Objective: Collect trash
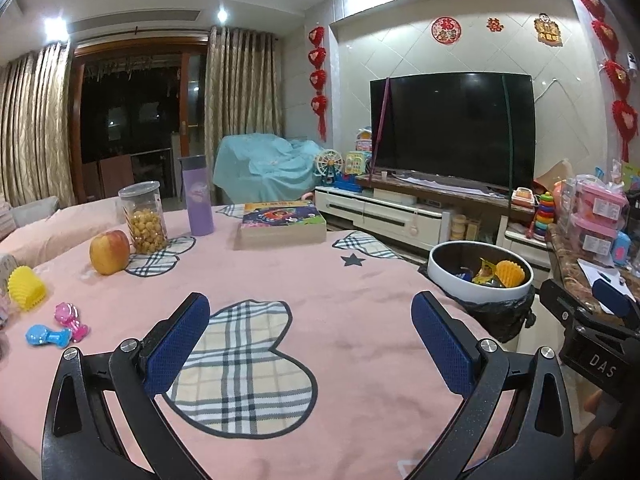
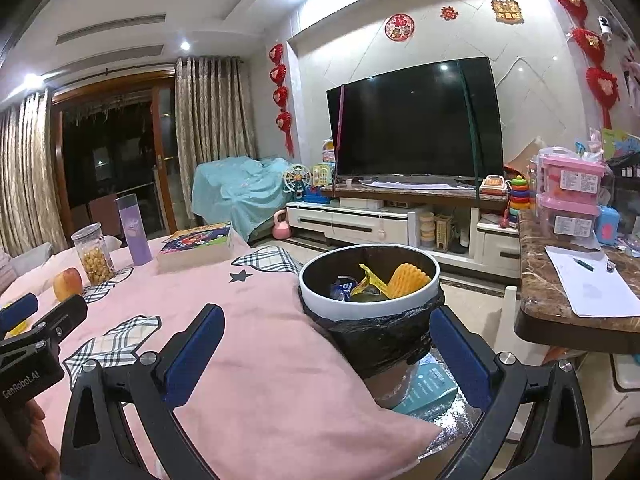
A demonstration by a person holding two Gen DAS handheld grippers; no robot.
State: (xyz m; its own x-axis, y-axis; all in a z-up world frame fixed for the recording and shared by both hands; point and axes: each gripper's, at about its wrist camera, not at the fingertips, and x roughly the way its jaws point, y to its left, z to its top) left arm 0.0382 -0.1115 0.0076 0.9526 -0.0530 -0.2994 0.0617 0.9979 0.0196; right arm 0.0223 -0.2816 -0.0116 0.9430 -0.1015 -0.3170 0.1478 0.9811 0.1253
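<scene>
Left tool (image 1: 310,336): jaws spread wide, holding nothing, above the pink-covered desk (image 1: 360,280).
Left view, trash bin (image 1: 480,280): off the desk's right edge, black liner, holding a yellow foam net (image 1: 510,272) and wrappers.
Left view, desk: second yellow foam net (image 1: 26,288) at far left, near an apple (image 1: 110,252).
Right tool (image 2: 326,344): jaws apart, empty, just before the bin (image 2: 368,300).

Warm indoor light falls from recessed ceiling spots (image 1: 221,14) that blow out to white; the window (image 1: 128,120) is black, the TV screen (image 2: 416,120) carries small glare spots, and fisheye bending darkens both views' corners
</scene>
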